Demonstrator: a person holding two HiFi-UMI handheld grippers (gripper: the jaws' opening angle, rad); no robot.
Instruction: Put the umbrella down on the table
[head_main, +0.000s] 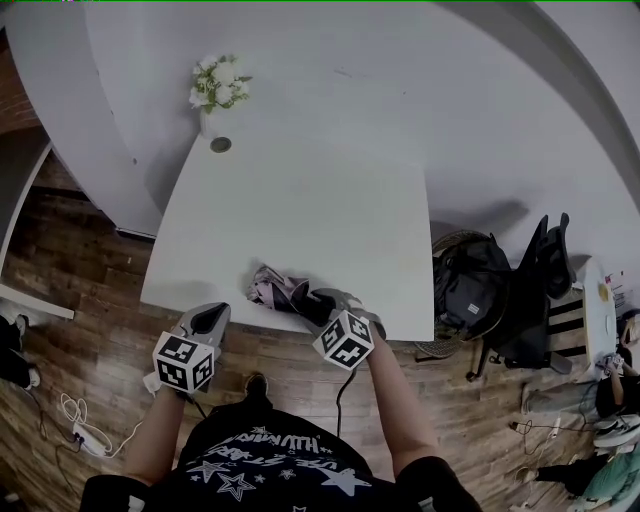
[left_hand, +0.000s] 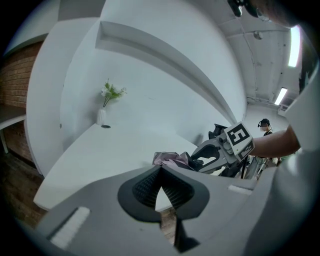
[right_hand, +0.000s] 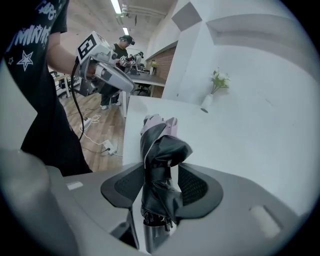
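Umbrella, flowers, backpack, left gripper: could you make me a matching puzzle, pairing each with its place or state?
Things:
1. umbrella
2. flowers
3. backpack
4. left gripper

Places or states:
A. at the far end of the table
B. shut, holding nothing
C. clamped in the right gripper
D. off the table, to its right

Pairs: 1-C, 2-A, 3-D, 4-B

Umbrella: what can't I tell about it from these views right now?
- Head view: right gripper covers the umbrella's near end; contact with the table unclear.
- Right gripper view: its lower end drops out of sight behind the gripper's body.
- Left gripper view: left gripper hides the umbrella's underside.
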